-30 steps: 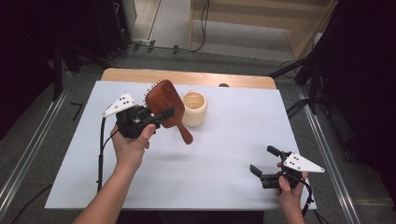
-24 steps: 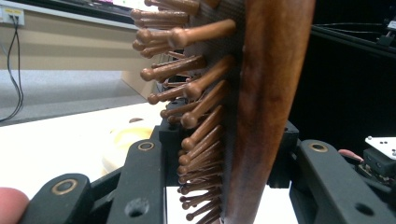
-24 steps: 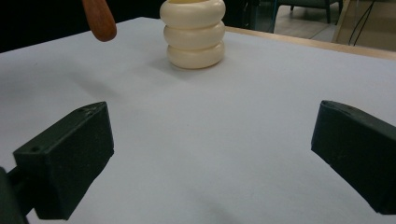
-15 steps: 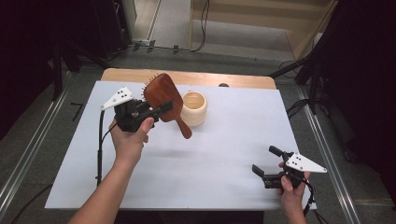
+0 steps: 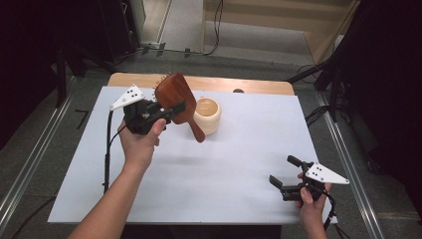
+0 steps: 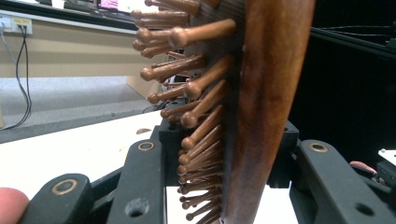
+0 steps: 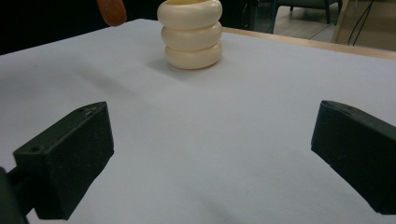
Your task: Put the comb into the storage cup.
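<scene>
A brown wooden hairbrush is held off the table at the far left, its handle slanting down toward a cream ribbed cup. My left gripper is shut on the brush's head. Seen close in the left gripper view, the hairbrush stands edge-on between the jaws with its wooden bristles pointing left. My right gripper rests open near the front right of the table with nothing between its fingers. In the right gripper view the cream ribbed cup stands upright ahead, and the brush handle's tip hangs to its left.
A white sheet covers most of the wooden table. Black cables trail off the left gripper down the table's left side. Dark stands and cables surround the table on the floor.
My left gripper has carried the hairbrush slightly left and away from me, lifting it a little. The right gripper has barely shifted.
</scene>
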{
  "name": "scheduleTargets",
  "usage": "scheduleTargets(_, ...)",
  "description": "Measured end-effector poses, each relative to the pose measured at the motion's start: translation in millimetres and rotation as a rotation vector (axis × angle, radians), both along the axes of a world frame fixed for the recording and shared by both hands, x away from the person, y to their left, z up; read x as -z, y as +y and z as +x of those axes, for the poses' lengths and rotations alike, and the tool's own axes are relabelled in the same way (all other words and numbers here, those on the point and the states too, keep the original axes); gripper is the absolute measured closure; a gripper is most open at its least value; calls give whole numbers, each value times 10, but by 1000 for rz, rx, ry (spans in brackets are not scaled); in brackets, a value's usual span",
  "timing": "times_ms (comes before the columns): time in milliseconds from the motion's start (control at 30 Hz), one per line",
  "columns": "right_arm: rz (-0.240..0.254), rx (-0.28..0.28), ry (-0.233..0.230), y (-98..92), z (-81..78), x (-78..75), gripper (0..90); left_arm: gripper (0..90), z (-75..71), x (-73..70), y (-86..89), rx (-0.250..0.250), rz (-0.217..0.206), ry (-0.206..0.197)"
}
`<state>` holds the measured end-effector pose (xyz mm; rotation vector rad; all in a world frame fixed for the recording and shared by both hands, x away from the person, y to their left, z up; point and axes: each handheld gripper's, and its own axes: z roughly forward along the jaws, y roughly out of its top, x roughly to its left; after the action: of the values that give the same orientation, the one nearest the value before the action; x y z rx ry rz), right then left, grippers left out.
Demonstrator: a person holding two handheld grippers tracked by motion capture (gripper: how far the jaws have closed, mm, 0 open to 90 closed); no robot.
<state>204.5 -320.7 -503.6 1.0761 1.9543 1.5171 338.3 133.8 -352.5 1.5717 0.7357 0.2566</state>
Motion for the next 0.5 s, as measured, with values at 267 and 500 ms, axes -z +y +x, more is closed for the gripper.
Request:
scheduleTargets(267,0,-10,5,10,8,7,0,601,53,-40,-4,-7,0,-5)
scheduleTargets(500,2,-9,-2,10,0,-4,0,601,89,-83,-17,-10,2,-10)
